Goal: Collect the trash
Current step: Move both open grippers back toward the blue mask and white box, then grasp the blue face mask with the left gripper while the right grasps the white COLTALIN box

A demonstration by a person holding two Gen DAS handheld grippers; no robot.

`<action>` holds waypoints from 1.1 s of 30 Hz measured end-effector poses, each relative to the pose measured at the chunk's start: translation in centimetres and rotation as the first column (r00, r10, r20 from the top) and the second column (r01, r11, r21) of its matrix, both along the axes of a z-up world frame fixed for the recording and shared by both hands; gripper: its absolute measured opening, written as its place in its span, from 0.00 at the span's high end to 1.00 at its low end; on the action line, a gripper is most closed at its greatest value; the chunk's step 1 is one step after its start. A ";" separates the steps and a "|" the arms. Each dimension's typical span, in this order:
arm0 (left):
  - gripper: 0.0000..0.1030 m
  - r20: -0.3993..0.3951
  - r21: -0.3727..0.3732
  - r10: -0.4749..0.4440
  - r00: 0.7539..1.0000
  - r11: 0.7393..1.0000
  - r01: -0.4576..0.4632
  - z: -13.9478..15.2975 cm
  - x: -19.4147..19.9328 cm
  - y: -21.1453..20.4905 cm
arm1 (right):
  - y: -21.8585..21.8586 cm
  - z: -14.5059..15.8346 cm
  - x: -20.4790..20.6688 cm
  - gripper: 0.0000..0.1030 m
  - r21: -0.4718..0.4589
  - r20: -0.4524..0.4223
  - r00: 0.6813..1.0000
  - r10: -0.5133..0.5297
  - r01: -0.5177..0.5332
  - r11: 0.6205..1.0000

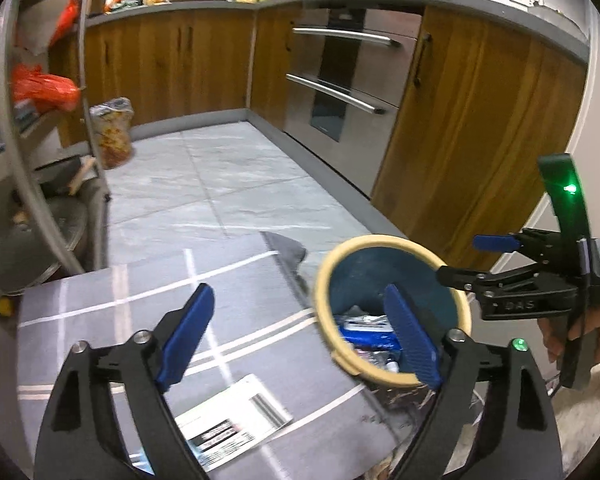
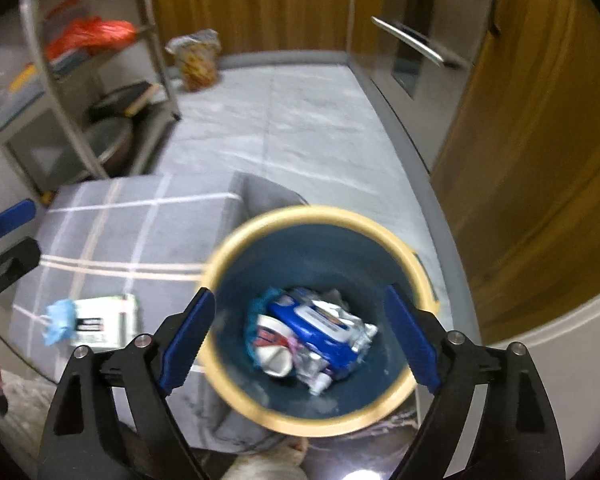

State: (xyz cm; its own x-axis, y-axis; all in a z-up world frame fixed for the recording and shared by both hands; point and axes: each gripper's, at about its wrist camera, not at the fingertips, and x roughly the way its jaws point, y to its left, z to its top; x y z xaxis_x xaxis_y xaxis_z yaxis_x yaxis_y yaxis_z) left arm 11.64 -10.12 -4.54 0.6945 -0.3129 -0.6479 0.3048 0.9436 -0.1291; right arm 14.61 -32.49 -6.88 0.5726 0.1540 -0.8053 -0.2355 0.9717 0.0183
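Here, right tool [image 2: 300,332] tilted down, gaping, over bin [image 2: 236,248]

Colour and pattern record, kitchen floor area

Bin [image 2: 320,420]: cream-yellow rim, dark teal-blue interior; within it a blue-and-white wrapper [image 2: 324,332]. Mat [image 2: 140,232]: grey with a white-line grid, at 9 o'clock of the bin, bearing a white leaflet [image 2: 108,320] with black print and a pale blue crumpled piece [image 2: 60,322]. Cabinets [image 1: 172,60]: brown wood grain. Floor [image 1: 228,176]: pale grey tile. Shelf bag [image 1: 44,90]: orange-red. Both grippers: black frames, blue pads.
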 end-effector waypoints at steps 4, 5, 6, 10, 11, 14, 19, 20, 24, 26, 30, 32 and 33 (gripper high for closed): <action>0.08 0.007 0.011 0.050 0.999 0.999 -0.050 0.4 -1.2 2.7 | 2.6 0.2 -1.1 0.13 -0.008 0.003 0.998 0.067 -0.067 0.998; 0.07 0.006 0.018 0.069 0.998 0.997 -0.069 0.4 -1.5 3.6 | 3.2 0.1 -1.2 0.13 -0.010 0.001 0.997 0.078 -0.078 0.997; 0.07 0.004 0.026 0.080 0.997 0.996 -0.080 0.3 -1.6 4.1 | 4.0 0.1 -1.4 0.13 -0.013 -0.005 0.995 0.097 -0.097 0.995; 0.07 -0.018 0.064 0.128 0.992 0.990 -0.127 -0.3 -2.6 6.9 | 6.6 -0.2 -2.0 0.13 -0.013 -0.015 0.986 0.166 -0.166 0.986; 0.07 -0.023 0.070 0.138 0.990 0.988 -0.136 -0.5 -2.9 7.6 | 7.2 -0.3 -2.0 0.13 -0.006 -0.020 0.983 0.183 -0.183 0.983; 0.07 -0.037 0.089 0.148 0.988 0.986 -0.145 -1.2 -3.9 9.1 | 8.6 -0.8 -2.2 0.13 -0.011 -0.034 0.974 0.223 -0.223 0.975; 0.07 -0.092 0.169 0.144 0.985 0.977 -0.127 -3.8 -5.5 10.8 | 10.8 -1.7 -1.7 0.13 -0.033 -0.072 0.963 0.260 -0.263 0.964; 0.07 -0.111 0.189 0.141 0.984 0.975 -0.118 -4.6 -5.7 11.1 | 11.1 -1.8 -1.6 0.13 -0.030 -0.076 0.962 0.261 -0.264 0.964; 0.07 -0.165 0.222 0.145 0.976 0.969 -0.106 -7.0 -6.0 12.0 | 13.0 -2.0 -1.2 0.13 -0.029 -0.083 0.957 0.277 -0.280 0.960; 0.08 -0.186 0.234 0.143 0.972 0.967 -0.098 -8.1 -6.0 12.0 | 13.7 -2.2 -1.2 0.13 -0.042 -0.086 0.955 0.285 -0.290 0.956; 0.09 -0.207 0.253 0.132 0.969 0.964 -0.078 -9.8 -5.8 11.7 | 14.8 -2.9 -1.1 0.13 -0.071 -0.104 0.949 0.298 -0.306 0.949; 0.11 -0.226 0.246 0.121 0.967 0.967 -0.063 -10.6 -5.5 11.3 | 14.9 -3.1 -1.0 0.13 -0.078 -0.110 0.949 0.297 -0.306 0.949; 0.11 -0.233 0.247 0.117 0.965 0.967 -0.057 -10.9 -5.4 11.1 | 14.9 -3.2 -1.0 0.13 -0.082 -0.111 0.949 0.295 -0.304 0.949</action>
